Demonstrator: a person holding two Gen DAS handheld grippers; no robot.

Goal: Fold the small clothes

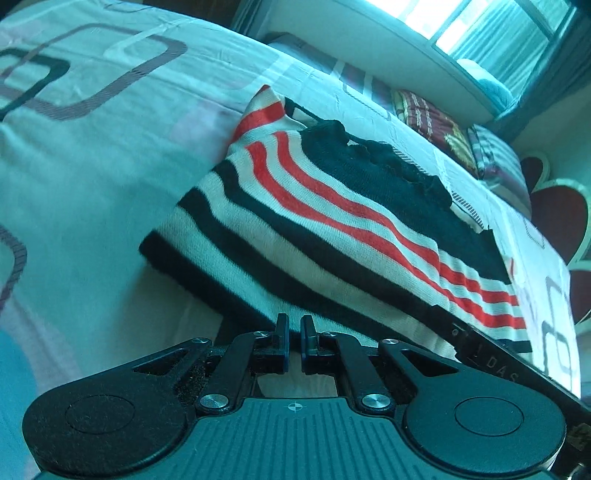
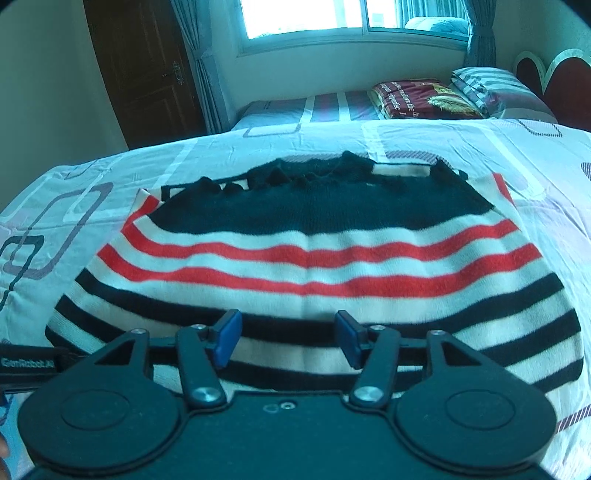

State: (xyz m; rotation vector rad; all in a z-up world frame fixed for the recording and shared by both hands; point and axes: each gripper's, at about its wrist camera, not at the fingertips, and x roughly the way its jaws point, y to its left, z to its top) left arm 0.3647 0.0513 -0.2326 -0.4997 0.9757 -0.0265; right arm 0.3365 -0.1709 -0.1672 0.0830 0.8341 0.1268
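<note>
Striped sweater (image 2: 314,258) lies flat and folded on the bed (image 2: 406,140), near the middle of the sheet; bands of black, white and red run across it, with a solid black panel at its far edge, toward 12 o'clock in the right wrist view. Same sweater (image 1: 332,229) runs on a slant from 10 to 4 o'clock in the left wrist view. Right tongs (image 2: 289,338) at 6 o'clock over the sweater's near hem, jaws apart, blue pads clear of the knit, nothing pinched between them. Left tongs (image 1: 294,334) at 6 o'clock in their own view, at the sweater's near edge, jaws drawn together with only a narrow slit showing; cannot tell whether any fabric is caught there. Bedsheet pale with rounded-rectangle outlines in grey and purple. Beyond the sweater, at 1 o'clock, a folded maroon blanket (image 2: 424,98) beside a striped pillow (image 2: 495,88); a heart-shaped headboard (image 2: 554,74) at 2 o'clock. Window (image 2: 332,16) at 12 o'clock with curtains; brown door (image 2: 147,66) at 10 o'clock.
</note>
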